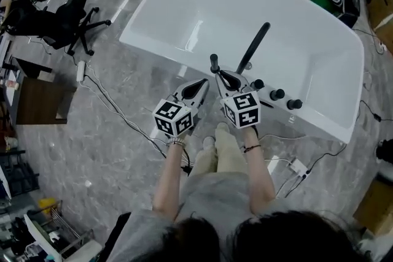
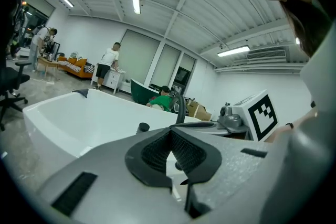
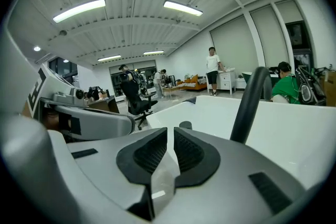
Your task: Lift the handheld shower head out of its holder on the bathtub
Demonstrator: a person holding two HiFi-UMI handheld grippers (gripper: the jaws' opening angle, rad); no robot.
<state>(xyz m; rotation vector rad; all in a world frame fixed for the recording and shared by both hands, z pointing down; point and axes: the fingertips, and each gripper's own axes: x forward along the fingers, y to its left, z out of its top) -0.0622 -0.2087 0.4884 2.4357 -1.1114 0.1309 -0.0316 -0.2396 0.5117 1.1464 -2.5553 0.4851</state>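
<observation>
- Left claw (image 2: 170, 132) pressed together, empty, near the bathtub (image 1: 184, 9) rim.
- Right claw (image 3: 170, 139) a sliver apart, empty, close beside the black shower head (image 1: 255, 46) standing on the rim.

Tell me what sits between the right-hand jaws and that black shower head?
Only bare bathtub rim, seen in the head view, separates the right gripper from the handheld shower head.

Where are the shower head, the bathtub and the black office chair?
shower head (image 1: 255, 46): head view, on the middle of its black handle.
bathtub (image 1: 184, 9): head view, on the white inner wall.
office chair (image 1: 58, 24): head view, on its dark seat.
</observation>
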